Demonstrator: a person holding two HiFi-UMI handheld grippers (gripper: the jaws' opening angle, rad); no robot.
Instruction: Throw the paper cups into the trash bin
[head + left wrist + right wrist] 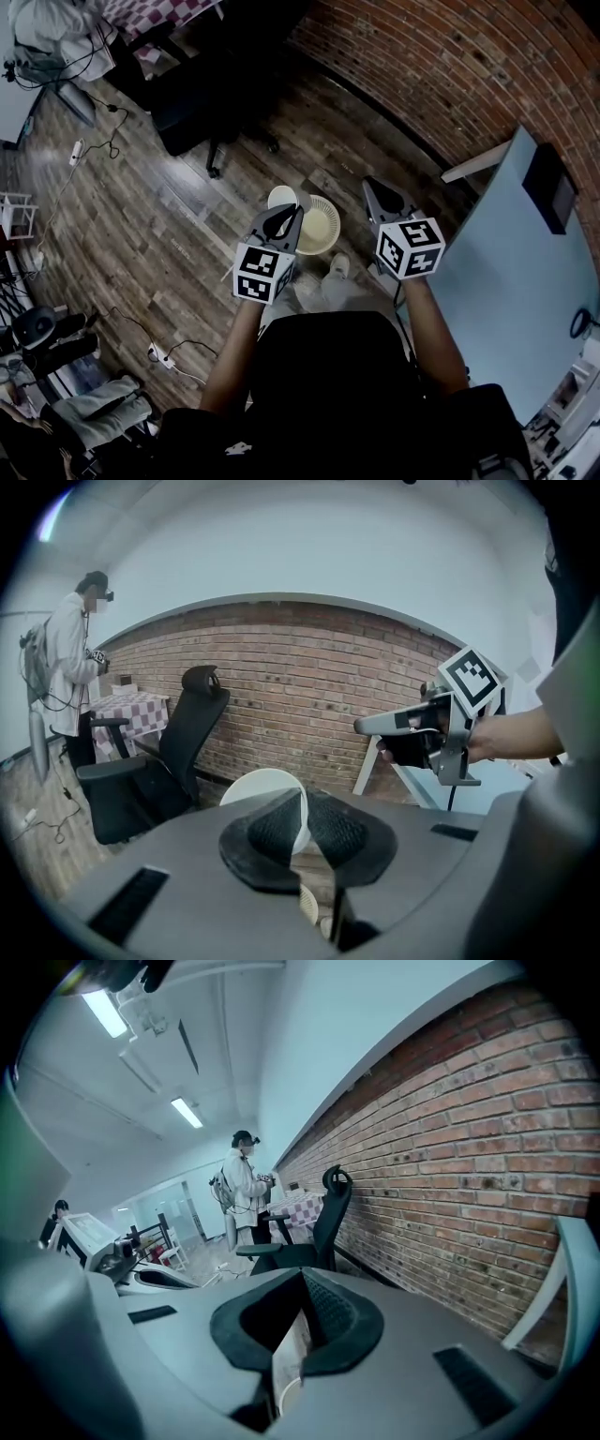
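Observation:
My left gripper (283,213) is shut on the rim of a white paper cup (281,196), which it holds above the wood floor. In the left gripper view the pads (277,832) pinch the cup's wall (255,789). A cream, ribbed round trash bin (325,231) stands on the floor just right of the left gripper, between my two grippers, and a bit of it shows under the jaws (307,907). My right gripper (373,188) hangs to the right of the bin with its jaws together (302,1283). I see no cup at its tips (362,727).
A black office chair (202,112) stands ahead on the left, and a brick wall (450,75) curves along the far side. A pale table (506,244) is at my right. Cables and a power strip (155,352) lie on the floor. A person (70,667) stands by a checked table.

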